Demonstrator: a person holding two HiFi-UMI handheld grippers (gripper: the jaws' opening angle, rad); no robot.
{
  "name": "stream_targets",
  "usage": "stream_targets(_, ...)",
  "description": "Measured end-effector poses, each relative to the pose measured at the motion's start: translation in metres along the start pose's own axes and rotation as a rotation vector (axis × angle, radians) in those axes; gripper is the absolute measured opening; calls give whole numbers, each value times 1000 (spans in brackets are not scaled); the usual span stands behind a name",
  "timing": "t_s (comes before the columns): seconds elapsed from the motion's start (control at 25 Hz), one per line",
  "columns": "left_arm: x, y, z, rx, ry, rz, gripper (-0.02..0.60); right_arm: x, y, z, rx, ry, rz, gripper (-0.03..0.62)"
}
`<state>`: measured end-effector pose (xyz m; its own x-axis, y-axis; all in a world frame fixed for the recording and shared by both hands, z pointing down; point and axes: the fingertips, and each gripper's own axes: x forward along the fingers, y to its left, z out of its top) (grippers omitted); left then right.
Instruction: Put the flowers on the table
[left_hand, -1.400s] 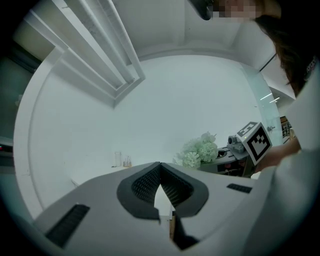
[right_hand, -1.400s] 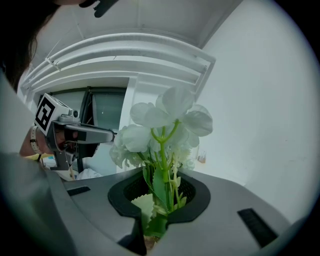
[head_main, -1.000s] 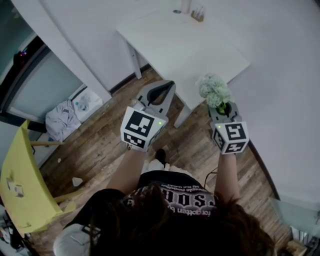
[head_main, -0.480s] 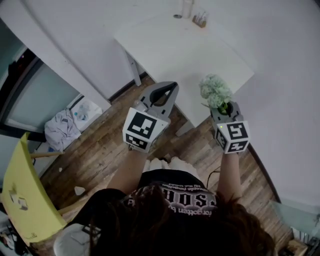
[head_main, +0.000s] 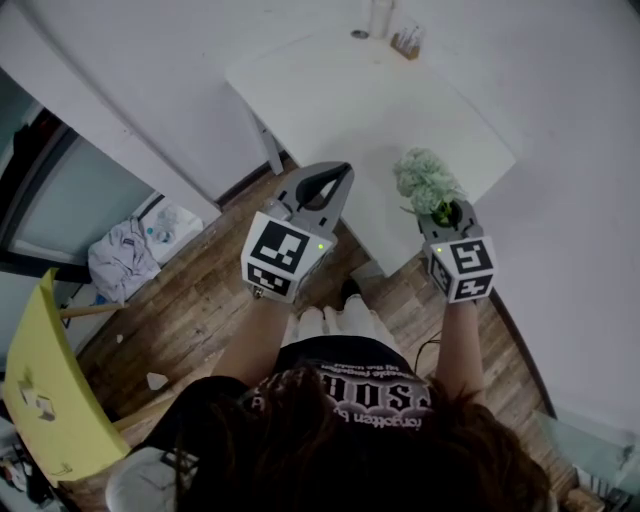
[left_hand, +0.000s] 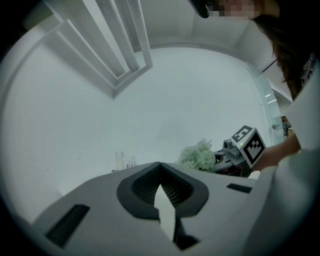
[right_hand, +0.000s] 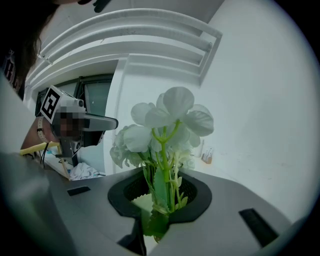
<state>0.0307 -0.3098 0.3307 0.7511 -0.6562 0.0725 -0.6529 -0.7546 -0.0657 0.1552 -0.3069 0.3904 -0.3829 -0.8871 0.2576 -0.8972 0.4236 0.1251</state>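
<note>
A bunch of pale green-white artificial flowers (head_main: 426, 181) stands upright in my right gripper (head_main: 445, 214), which is shut on the green stems (right_hand: 162, 192). The blooms (right_hand: 170, 120) rise above the jaws. They hang over the near corner of the white table (head_main: 350, 90). My left gripper (head_main: 322, 186) is held to the left of the flowers, just off the table's near edge. Its jaws meet with nothing between them (left_hand: 160, 175). The left gripper view shows the flowers (left_hand: 197, 155) to its right.
A clear glass (head_main: 380, 15) and a small holder (head_main: 408, 42) stand at the table's far edge by the white wall. A yellow chair (head_main: 45, 390) and a pile of cloth (head_main: 125, 258) are on the wooden floor (head_main: 200, 300) at left.
The person has stepped closer to the table. Both grippers now reach nearer its front edge, and the flowers have moved over its corner. Both grips are unchanged.
</note>
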Motion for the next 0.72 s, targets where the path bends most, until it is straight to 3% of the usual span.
stream_targets(0.4,46,25,5,1,0,37,0,54,-26,-32,-68,76,123,78)
stream_targets(0.72,66,37,-8,-17,29,49,0,100,-40,-58,-42,122,194,87)
